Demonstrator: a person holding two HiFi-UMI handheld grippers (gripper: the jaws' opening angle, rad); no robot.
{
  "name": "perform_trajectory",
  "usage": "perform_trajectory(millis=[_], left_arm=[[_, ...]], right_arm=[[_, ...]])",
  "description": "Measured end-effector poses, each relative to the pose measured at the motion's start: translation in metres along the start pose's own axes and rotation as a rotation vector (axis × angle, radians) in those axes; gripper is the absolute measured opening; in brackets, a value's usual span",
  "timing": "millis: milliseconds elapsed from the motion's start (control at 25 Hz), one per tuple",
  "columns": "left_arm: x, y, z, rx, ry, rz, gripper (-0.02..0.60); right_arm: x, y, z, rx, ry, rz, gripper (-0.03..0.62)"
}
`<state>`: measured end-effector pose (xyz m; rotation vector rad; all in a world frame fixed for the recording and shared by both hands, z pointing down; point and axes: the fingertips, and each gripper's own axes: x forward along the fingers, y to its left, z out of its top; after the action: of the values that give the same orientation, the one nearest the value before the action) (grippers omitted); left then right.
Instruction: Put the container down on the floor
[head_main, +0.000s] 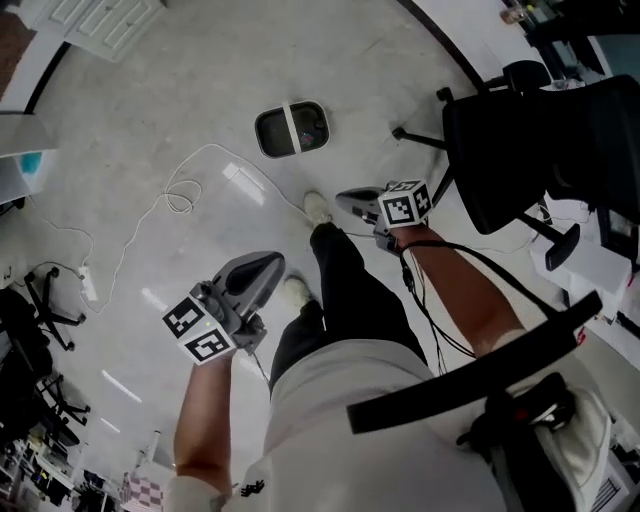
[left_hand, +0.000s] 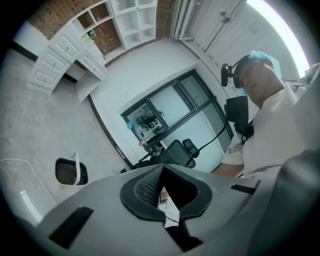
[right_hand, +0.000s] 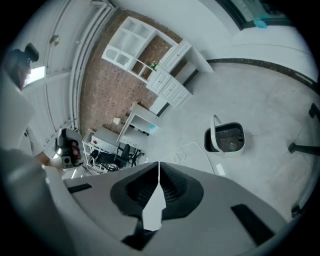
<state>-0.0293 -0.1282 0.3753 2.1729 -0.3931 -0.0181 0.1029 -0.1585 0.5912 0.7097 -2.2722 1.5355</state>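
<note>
Floor (head_main: 150, 110), pale polished concrete, open room with office furniture at the edges.

Head view.
- Container (head_main: 292, 129): dark, rounded-rectangular, a white band or handle across its top. Stands upright on the floor, ahead of the person's feet and well apart from both grippers.
- White cable (head_main: 180, 190): looped on the floor, left of the container and not touching it.
- Black office chair (head_main: 520, 150): to the right.
- Left gripper (head_main: 262, 266): held low beside the leg, carries nothing.
- Right gripper (head_main: 350, 199): held above the far shoe, carries nothing.

Left gripper view.
- Left gripper (left_hand: 161, 167): jaws pressed together at the tips, nothing between them.
- Container (left_hand: 70, 171): low left, on the floor, far from the jaws.

Right gripper view.
- Right gripper (right_hand: 158, 167): jaws pressed together, nothing pinched.
- Container (right_hand: 226, 137): on the floor to the right; small coloured contents show inside, too small to name.
- White shelving (right_hand: 135, 45): against a brick wall in the background.

Step in hand, as judged: the set-down looks complete, since the container rests on the floor and neither gripper holds it. The next move seems to call only for keeping both grippers clear of the container and the cable.
</note>
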Motion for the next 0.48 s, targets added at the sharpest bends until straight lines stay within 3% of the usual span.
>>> perform_trajectory(millis=[240, 480], left_arm=[[-0.039, -0.040, 0.001, 0.119, 0.038, 0.065, 0.009], [-0.067, -0.089, 0.003, 0.208, -0.011, 0.125, 0.009]], right_arm=[[-0.019, 0.119, -0.006, -0.160, -0.026, 0.053, 0.020], [-0.041, 0.202, -0.024, -0.328, 0.017, 0.049, 0.019]])
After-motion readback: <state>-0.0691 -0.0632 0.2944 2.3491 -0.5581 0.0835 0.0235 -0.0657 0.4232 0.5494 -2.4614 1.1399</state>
